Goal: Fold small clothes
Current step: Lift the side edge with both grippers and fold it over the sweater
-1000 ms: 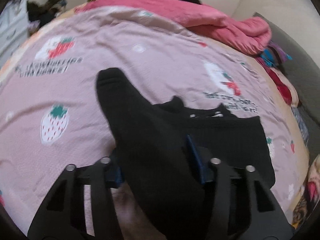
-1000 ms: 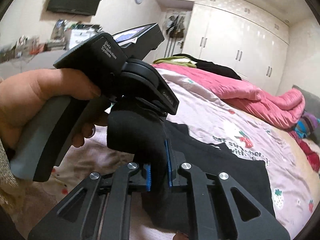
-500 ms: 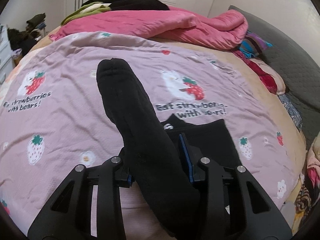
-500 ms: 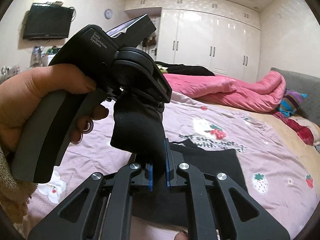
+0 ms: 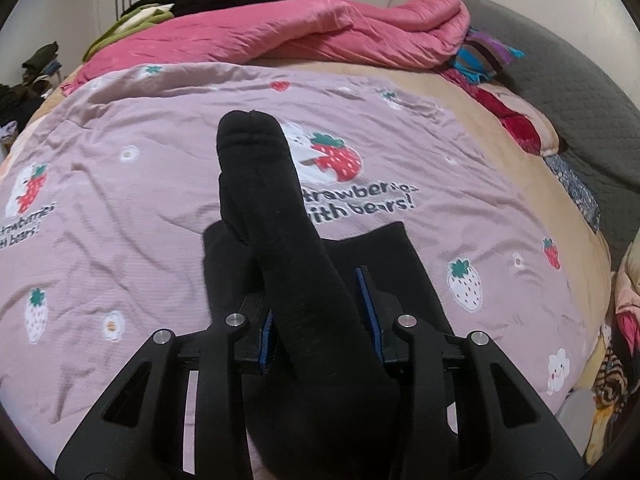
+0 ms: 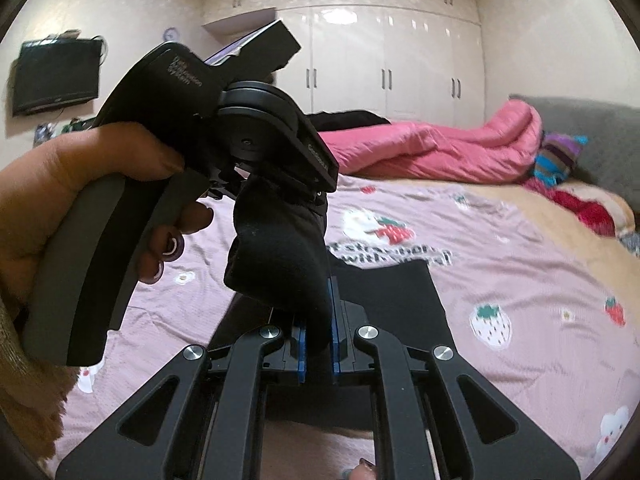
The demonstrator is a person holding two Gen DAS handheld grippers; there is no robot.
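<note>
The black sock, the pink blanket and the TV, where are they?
black sock (image 5: 256, 168): left wrist view, on its toe end.
pink blanket (image 5: 320, 28): left wrist view, on its middle.
TV (image 6: 56, 74): right wrist view, on its screen.

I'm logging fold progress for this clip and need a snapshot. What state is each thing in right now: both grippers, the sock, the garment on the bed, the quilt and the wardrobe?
Black sock: held up off the bed, between both grippers.
Left gripper: jaws apart around the sock.
Right gripper: shut on the sock.
Black garment: lying flat on the bedsheet.
Pink quilt: bunched up at the far end.
Wardrobe doors: closed.
</note>
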